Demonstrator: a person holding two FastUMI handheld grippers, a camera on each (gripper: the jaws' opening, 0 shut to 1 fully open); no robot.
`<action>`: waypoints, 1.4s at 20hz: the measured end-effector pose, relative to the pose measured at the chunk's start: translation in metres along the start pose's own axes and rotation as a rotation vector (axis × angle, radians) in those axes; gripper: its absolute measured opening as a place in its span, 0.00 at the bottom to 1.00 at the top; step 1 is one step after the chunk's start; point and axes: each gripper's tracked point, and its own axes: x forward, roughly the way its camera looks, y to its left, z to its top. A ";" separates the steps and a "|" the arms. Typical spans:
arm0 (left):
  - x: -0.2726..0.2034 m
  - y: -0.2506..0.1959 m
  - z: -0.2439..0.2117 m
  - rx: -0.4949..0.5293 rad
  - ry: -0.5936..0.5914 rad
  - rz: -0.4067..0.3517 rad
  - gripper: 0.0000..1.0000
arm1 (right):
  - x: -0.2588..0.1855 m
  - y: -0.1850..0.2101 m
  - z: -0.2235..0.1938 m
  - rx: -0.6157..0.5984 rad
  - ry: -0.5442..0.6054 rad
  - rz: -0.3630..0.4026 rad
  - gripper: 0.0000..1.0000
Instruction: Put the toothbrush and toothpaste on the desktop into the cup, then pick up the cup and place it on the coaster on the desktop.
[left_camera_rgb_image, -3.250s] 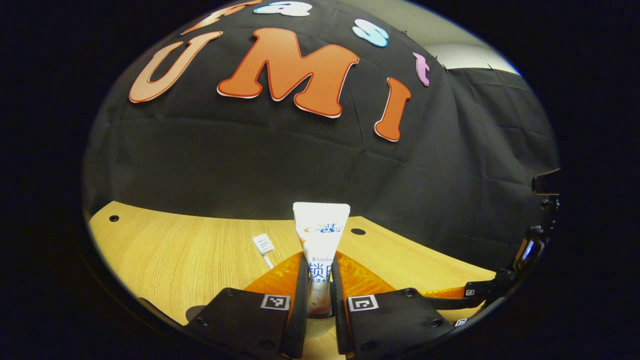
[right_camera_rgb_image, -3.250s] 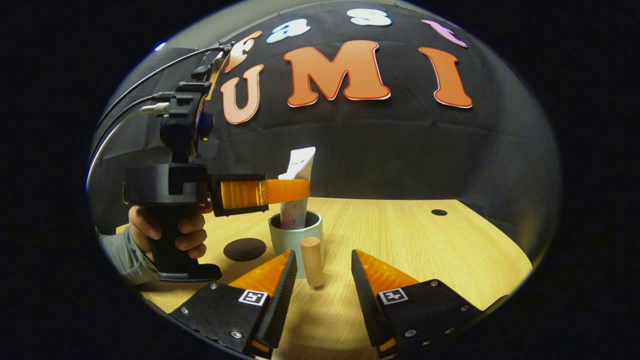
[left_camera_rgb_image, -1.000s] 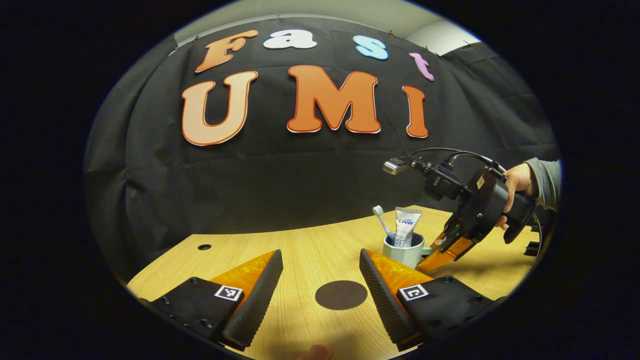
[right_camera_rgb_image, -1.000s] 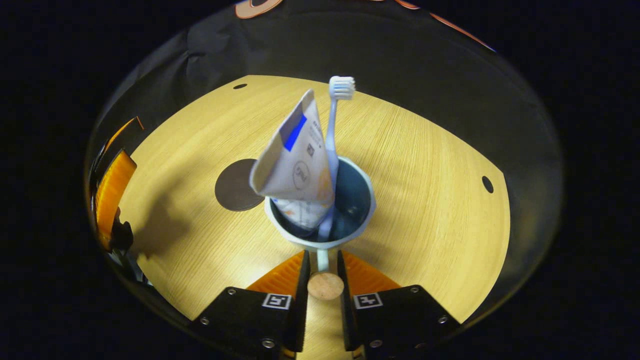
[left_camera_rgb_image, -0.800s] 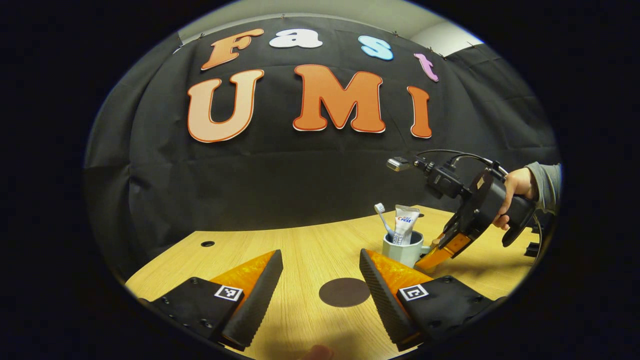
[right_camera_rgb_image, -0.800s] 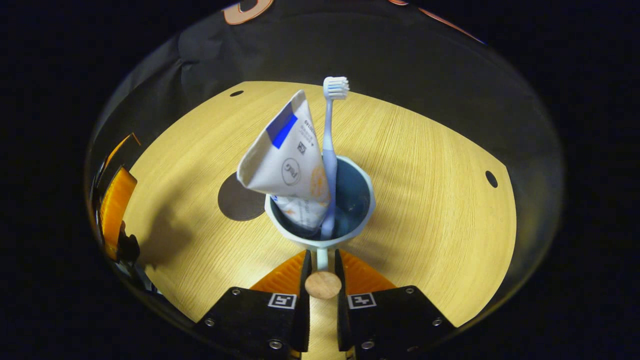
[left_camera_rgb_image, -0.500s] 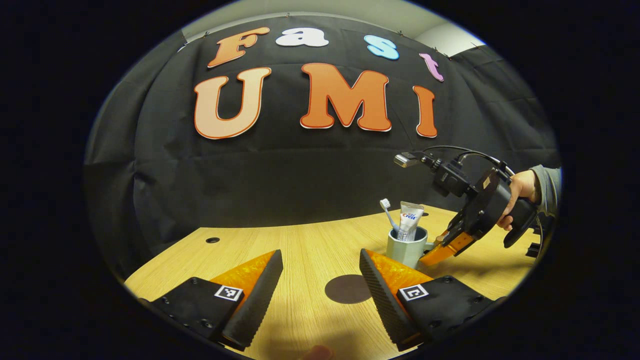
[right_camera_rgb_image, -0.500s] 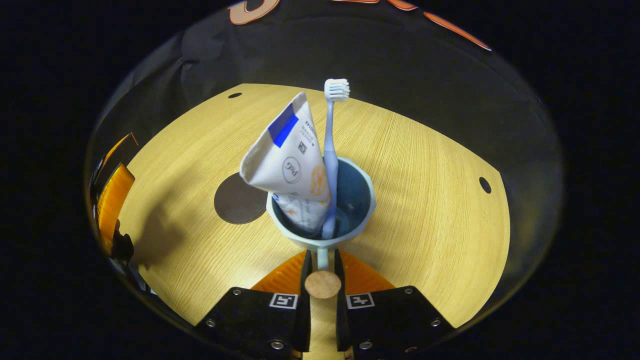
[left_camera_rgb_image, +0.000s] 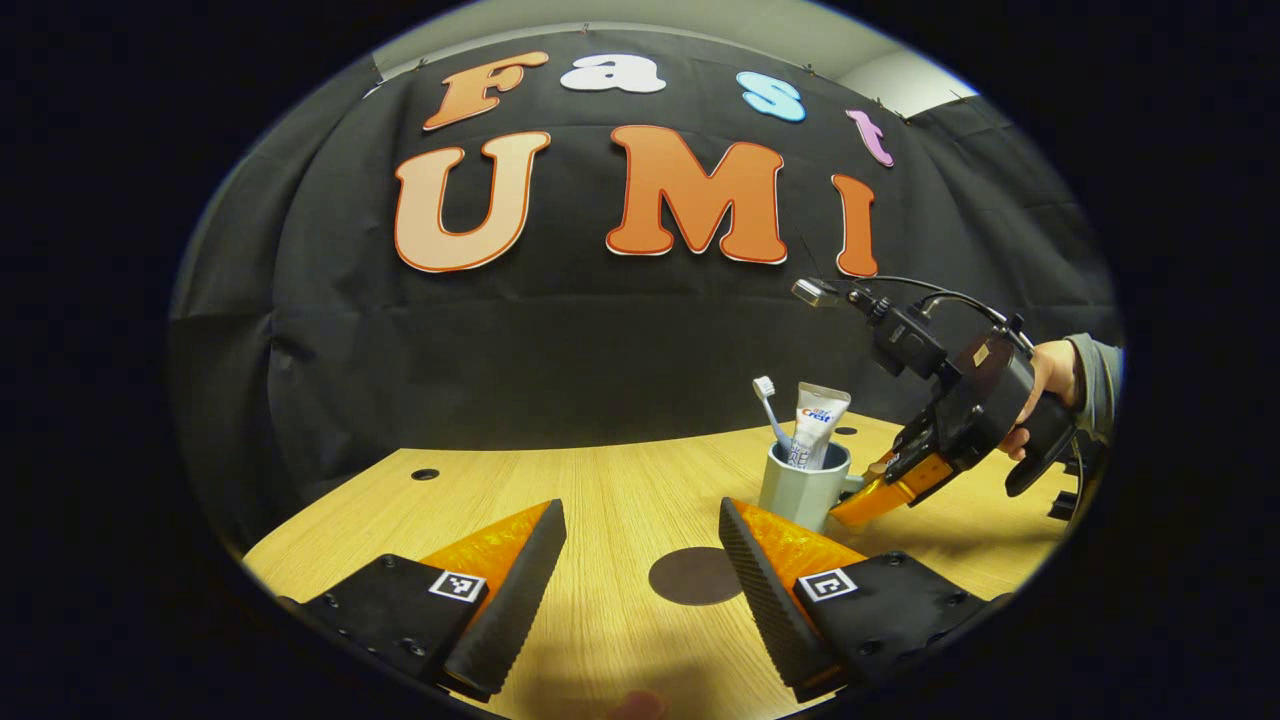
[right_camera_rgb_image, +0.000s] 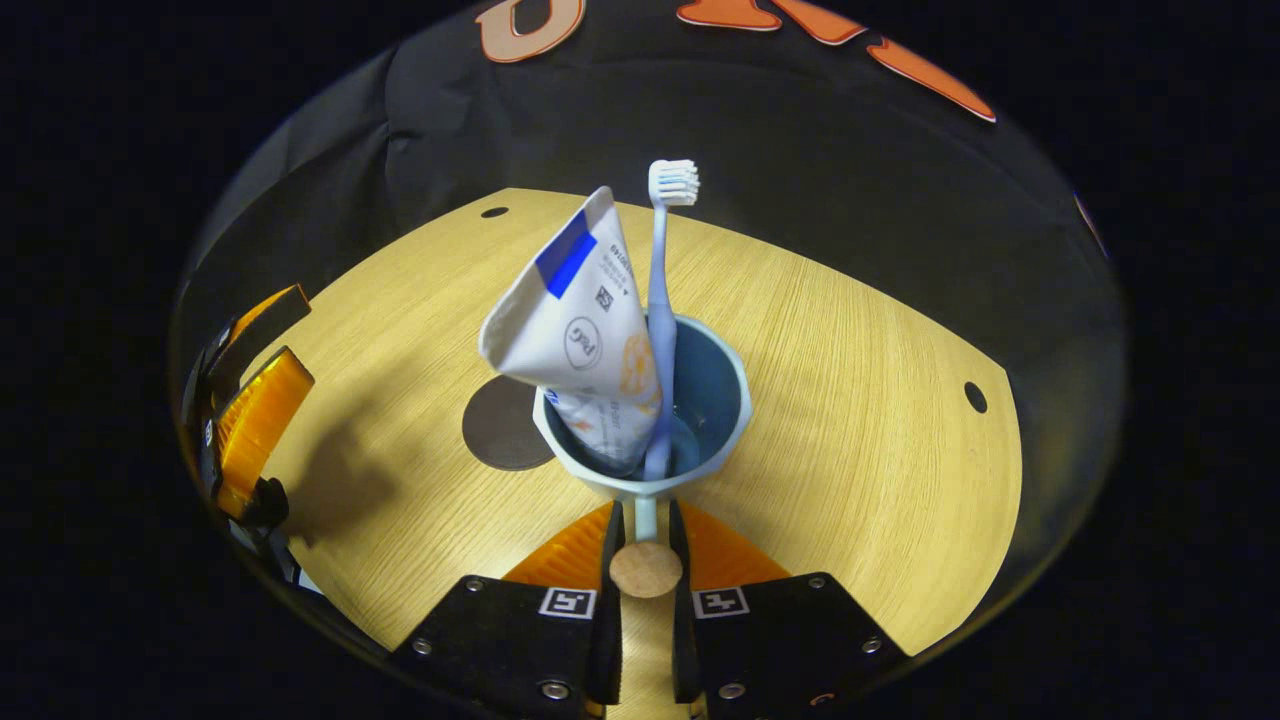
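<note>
Right tool (right_camera_rgb_image: 640, 525) clamps handle (right_camera_rgb_image: 645, 568) of cup (right_camera_rgb_image: 735, 400), directly ahead; left tool (left_camera_rgb_image: 640, 560) open, empty.

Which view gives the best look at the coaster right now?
The left gripper view: the whole coaster lies unobstructed on the desk between that gripper's open fingers. In the right gripper view, the coaster is partly hidden behind the cup.

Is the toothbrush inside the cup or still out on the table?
Inside. The pale blue toothbrush stands nearly upright in the light blue-grey cup, bristles up, beside the white toothpaste tube.
</note>
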 end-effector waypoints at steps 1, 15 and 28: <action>-0.002 0.000 0.000 -0.001 -0.001 -0.002 0.98 | -0.002 0.001 -0.001 -0.002 -0.004 0.005 0.21; -0.007 0.021 -0.005 -0.013 0.004 0.040 0.98 | 0.002 0.003 0.001 -0.047 -0.040 0.082 0.20; -0.015 0.042 -0.014 -0.041 0.008 0.078 0.98 | 0.000 -0.006 0.007 -0.113 -0.015 0.130 0.20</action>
